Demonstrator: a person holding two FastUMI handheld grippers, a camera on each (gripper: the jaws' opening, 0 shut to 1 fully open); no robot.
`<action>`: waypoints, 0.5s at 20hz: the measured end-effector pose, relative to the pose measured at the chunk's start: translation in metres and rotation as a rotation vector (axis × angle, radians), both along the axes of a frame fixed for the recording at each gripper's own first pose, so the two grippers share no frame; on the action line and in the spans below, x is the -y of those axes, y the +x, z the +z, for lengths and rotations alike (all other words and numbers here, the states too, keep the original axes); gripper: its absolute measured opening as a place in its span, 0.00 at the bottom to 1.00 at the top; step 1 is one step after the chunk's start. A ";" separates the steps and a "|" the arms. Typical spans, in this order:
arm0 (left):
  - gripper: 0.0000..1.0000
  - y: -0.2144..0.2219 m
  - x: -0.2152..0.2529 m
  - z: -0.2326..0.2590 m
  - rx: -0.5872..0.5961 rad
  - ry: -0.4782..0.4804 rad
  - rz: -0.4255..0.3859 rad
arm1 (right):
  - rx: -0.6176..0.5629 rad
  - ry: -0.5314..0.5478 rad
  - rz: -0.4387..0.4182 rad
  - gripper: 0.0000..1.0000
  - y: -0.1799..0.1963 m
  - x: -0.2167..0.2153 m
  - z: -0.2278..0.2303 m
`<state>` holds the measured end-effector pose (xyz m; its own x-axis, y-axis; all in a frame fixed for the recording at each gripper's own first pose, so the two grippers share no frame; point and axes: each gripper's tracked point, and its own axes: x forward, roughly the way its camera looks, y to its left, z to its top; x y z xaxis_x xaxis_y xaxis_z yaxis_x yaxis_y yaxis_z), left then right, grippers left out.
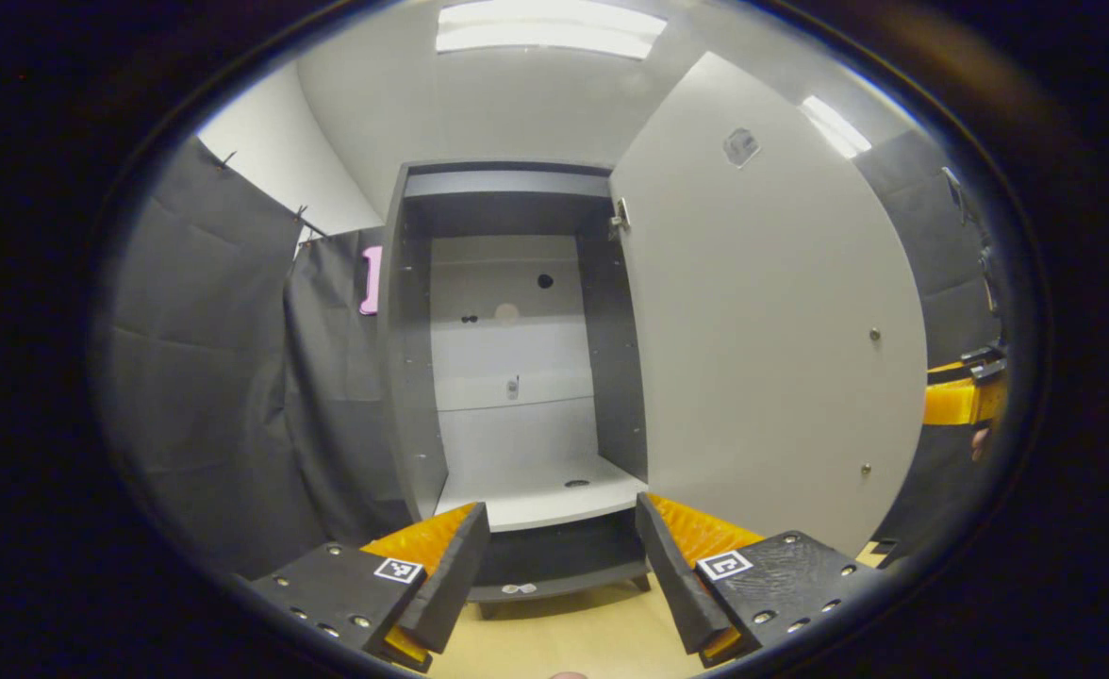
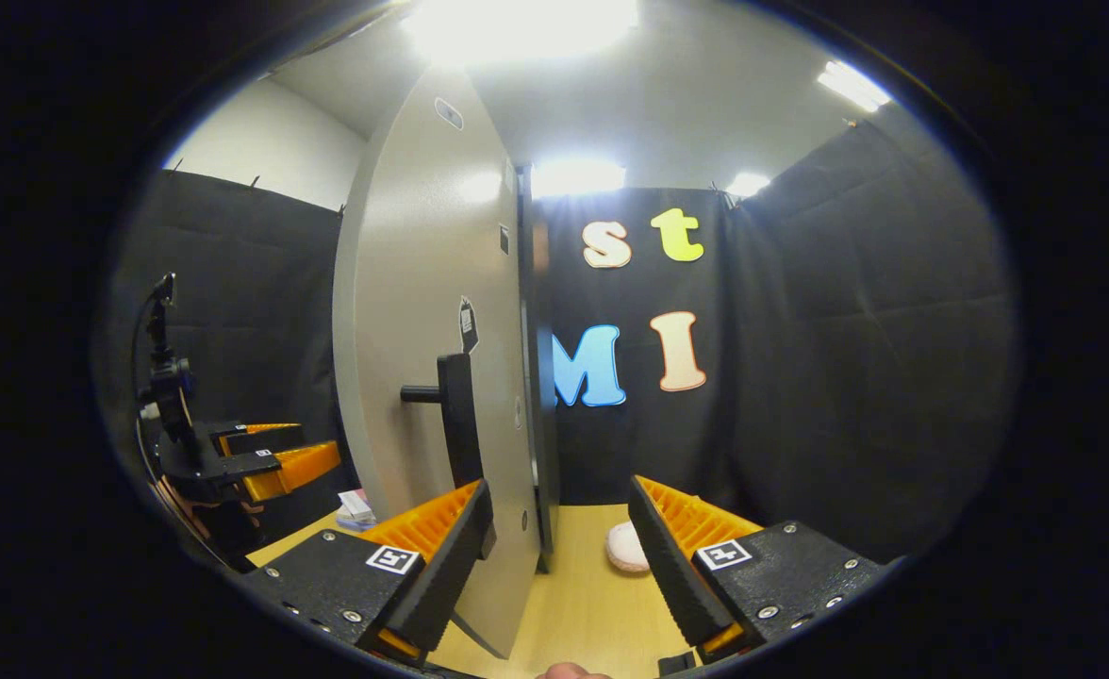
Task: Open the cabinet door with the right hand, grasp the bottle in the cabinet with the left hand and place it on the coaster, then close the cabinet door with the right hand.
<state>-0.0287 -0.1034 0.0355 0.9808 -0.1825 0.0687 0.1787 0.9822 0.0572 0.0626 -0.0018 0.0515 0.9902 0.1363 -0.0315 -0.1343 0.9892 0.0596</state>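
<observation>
**Door open, both grippers wide, bottle not made out**

The cabinet door point(image 1: 771, 311) stands open, a stiff flat panel that probably swings lightly on its hinges. Its dark bar handle point(image 2: 455, 415), on the door's outer face, is the sure place to hold it; the thin edge would slip.

The right gripper point(image 2: 559, 556) is level and low at the door's free edge, below the handle. Its jaws are wide and grip nothing.

The left gripper point(image 1: 562, 566), on the door's inner side, points level into the cabinet point(image 1: 413, 377), jaws wide and empty.

The pale shelf point(image 1: 536, 505) beside the door looks bare, so I cannot tell where the bottle stands. A pale round pad, likely the coaster point(image 2: 626, 547), lies on the floor just beyond the door's edge.
</observation>
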 end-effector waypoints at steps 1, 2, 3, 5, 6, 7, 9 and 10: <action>0.89 0.003 -0.009 -0.004 0.000 -0.001 0.008 | 0.001 -0.002 0.011 0.91 0.002 -0.008 0.002; 0.94 0.003 -0.019 -0.005 -0.002 -0.003 0.021 | 0.001 0.003 0.024 0.91 0.000 -0.017 0.001; 0.94 0.002 -0.028 -0.008 -0.006 -0.009 0.033 | 0.000 0.009 0.040 0.91 0.001 -0.027 0.001; 0.94 0.001 -0.044 -0.009 -0.012 -0.021 0.055 | 0.002 0.006 0.072 0.91 0.004 -0.047 0.001; 0.94 0.000 -0.054 -0.008 -0.011 -0.019 0.070 | 0.009 0.000 0.089 0.91 0.004 -0.057 0.003; 0.94 0.001 -0.063 -0.009 -0.010 -0.016 0.083 | 0.014 -0.002 0.103 0.91 0.008 -0.065 0.005; 0.94 0.002 -0.079 -0.013 -0.013 -0.007 0.106 | 0.021 0.006 0.126 0.91 0.012 -0.081 0.002; 0.89 0.000 -0.088 -0.014 -0.017 0.000 0.120 | 0.026 0.007 0.140 0.91 0.015 -0.090 0.003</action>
<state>-0.0285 -0.0154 0.0213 0.9966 -0.0639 0.0523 0.0610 0.9966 0.0550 0.0773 0.0882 0.0548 0.9620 0.2730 -0.0047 -0.2722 0.9603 0.0608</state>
